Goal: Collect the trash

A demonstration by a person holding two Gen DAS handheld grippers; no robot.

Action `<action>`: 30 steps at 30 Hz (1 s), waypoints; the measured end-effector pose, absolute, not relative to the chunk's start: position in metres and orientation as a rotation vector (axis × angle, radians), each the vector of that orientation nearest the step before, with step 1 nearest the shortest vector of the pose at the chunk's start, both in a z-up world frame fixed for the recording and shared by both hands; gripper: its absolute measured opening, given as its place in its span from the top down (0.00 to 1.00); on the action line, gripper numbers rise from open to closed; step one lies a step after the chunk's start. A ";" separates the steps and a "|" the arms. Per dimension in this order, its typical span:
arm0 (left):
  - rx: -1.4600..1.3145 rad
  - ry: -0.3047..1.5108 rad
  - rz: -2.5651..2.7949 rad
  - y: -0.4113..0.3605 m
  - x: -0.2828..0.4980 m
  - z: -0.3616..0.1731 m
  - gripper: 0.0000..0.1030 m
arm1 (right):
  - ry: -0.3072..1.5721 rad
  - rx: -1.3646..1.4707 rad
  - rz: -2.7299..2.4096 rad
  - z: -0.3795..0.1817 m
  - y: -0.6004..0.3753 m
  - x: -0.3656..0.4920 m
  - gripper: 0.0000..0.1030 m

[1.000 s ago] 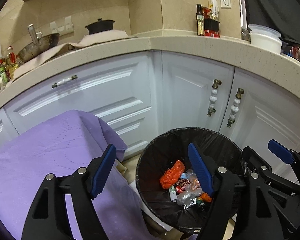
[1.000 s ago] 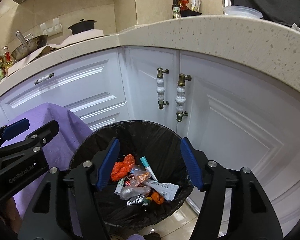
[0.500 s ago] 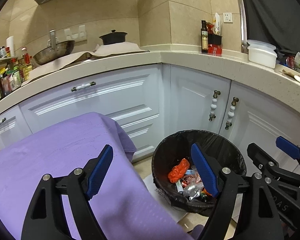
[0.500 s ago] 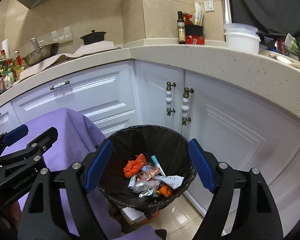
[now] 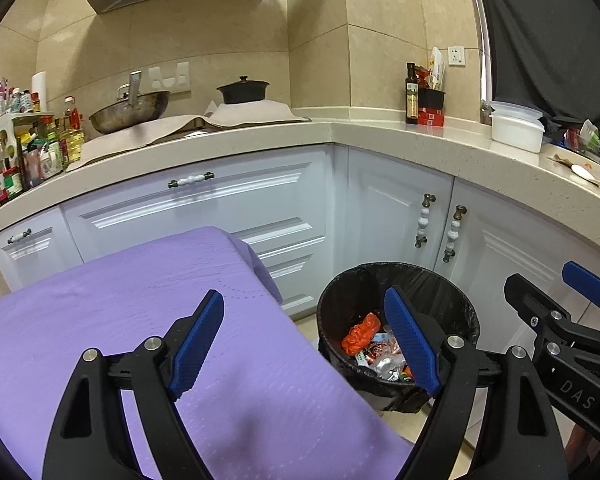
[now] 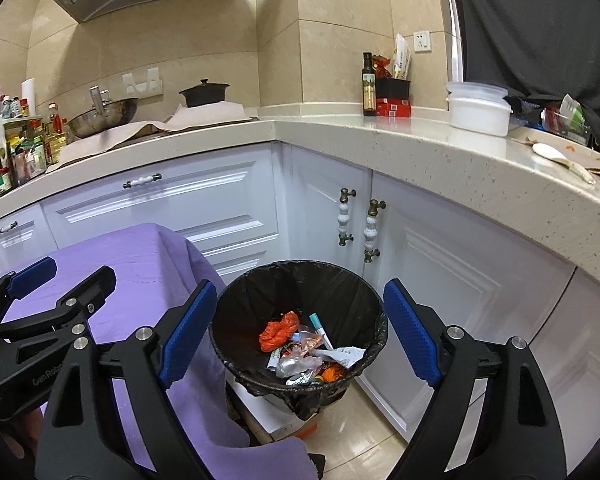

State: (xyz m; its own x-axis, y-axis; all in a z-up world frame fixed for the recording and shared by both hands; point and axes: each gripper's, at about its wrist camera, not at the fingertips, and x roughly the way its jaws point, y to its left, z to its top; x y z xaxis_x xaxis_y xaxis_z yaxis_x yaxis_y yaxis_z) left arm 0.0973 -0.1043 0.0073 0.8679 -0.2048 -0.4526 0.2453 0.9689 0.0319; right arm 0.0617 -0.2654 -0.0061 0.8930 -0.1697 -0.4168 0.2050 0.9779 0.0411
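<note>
Across the upper half of both views we see the speckled stone countertop point(image 6: 452, 160) bending around a corner, with white cabinet doors point(image 6: 452, 280) filling the middle of the frame beneath it. In the lower left a table draped in a purple cloth point(image 5: 120, 320) takes up much of the left wrist view and hangs down beside the bin in the right wrist view. At lower centre of the right wrist view stands our trash bin point(image 6: 300, 276), lined with a black bag and set on the tiled floor just in front of the cabinet doors; it sits at lower right in the left wrist view point(image 5: 400, 280). Our left gripper point(image 5: 310, 350) has its blue-padded fingers spread wide with nothing between them, hovering over the edge of the cloth. Our right gripper point(image 6: 298, 336) is likewise wide apart and holding nothing, framing the bin from above. On the counter at upper right rests a white lidded tub point(image 6: 480, 110), and at upper left a metal wok point(image 6: 104, 118) and a black pot point(image 6: 204, 94). Inside the bin lies the trash: an orange crumpled bag point(image 6: 278, 330), a white receipt point(image 6: 344, 354), and a teal-tipped tube point(image 6: 320, 328).
</note>
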 end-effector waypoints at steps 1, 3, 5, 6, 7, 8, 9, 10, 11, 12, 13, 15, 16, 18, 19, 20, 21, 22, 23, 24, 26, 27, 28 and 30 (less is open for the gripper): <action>0.087 0.462 -0.233 -0.103 0.095 0.007 0.22 | 0.422 0.082 -0.191 -0.005 -0.263 0.059 0.19; 0.078 0.459 -0.229 -0.098 0.090 0.009 0.22 | 0.417 0.076 -0.185 -0.003 -0.259 0.055 0.18; 0.070 0.455 -0.223 -0.094 0.086 0.011 0.22 | 0.413 0.068 -0.179 0.000 -0.255 0.052 0.18; 0.067 0.453 -0.220 -0.092 0.084 0.012 0.22 | 0.409 0.065 -0.177 0.002 -0.254 0.051 0.18; 0.065 0.451 -0.219 -0.091 0.083 0.013 0.21 | 0.407 0.063 -0.175 0.003 -0.253 0.049 0.18; 0.064 0.447 -0.217 -0.089 0.081 0.013 0.21 | 0.404 0.061 -0.175 0.004 -0.251 0.047 0.17; 0.065 0.444 -0.216 -0.088 0.079 0.014 0.21 | 0.401 0.057 -0.175 0.005 -0.250 0.045 0.17; 0.065 0.442 -0.215 -0.087 0.077 0.014 0.21 | 0.399 0.055 -0.174 0.005 -0.248 0.044 0.17; 0.065 0.440 -0.214 -0.085 0.075 0.014 0.21 | 0.399 0.054 -0.174 0.006 -0.247 0.043 0.16; 0.064 0.438 -0.213 -0.084 0.073 0.015 0.21 | 0.399 0.053 -0.173 0.006 -0.247 0.042 0.16; 0.062 0.437 -0.211 -0.083 0.073 0.015 0.21 | 0.400 0.051 -0.171 0.006 -0.245 0.042 0.16; 0.058 0.437 -0.210 -0.081 0.071 0.015 0.21 | 0.401 0.049 -0.169 0.006 -0.243 0.040 0.16; 0.058 0.437 -0.208 -0.080 0.070 0.014 0.21 | 0.401 0.046 -0.167 0.006 -0.241 0.039 0.16; 0.057 0.436 -0.205 -0.080 0.068 0.014 0.21 | 0.399 0.041 -0.165 0.006 -0.239 0.038 0.15; 0.057 0.436 -0.204 -0.079 0.068 0.015 0.21 | 0.398 0.039 -0.165 0.006 -0.237 0.037 0.15; 0.057 0.435 -0.203 -0.079 0.067 0.015 0.20 | 0.397 0.038 -0.165 0.006 -0.237 0.036 0.15; 0.057 0.435 -0.202 -0.078 0.067 0.015 0.20 | 0.397 0.038 -0.164 0.006 -0.237 0.036 0.15; 0.056 0.434 -0.202 -0.078 0.066 0.015 0.20 | 0.396 0.038 -0.165 0.006 -0.236 0.036 0.15; 0.055 0.432 -0.201 -0.077 0.066 0.015 0.20 | 0.395 0.038 -0.166 0.007 -0.236 0.035 0.15; 0.054 0.431 -0.200 -0.077 0.066 0.016 0.20 | 0.394 0.038 -0.167 0.007 -0.235 0.035 0.15; 0.054 0.430 -0.198 -0.076 0.064 0.016 0.20 | 0.391 0.037 -0.168 0.008 -0.234 0.034 0.15; 0.054 0.429 -0.198 -0.076 0.064 0.016 0.20 | 0.390 0.038 -0.168 0.008 -0.234 0.034 0.15; 0.054 0.429 -0.199 -0.076 0.064 0.016 0.20 | 0.391 0.038 -0.169 0.008 -0.234 0.034 0.15; 0.055 0.429 -0.200 -0.076 0.064 0.016 0.20 | 0.392 0.038 -0.170 0.008 -0.234 0.034 0.15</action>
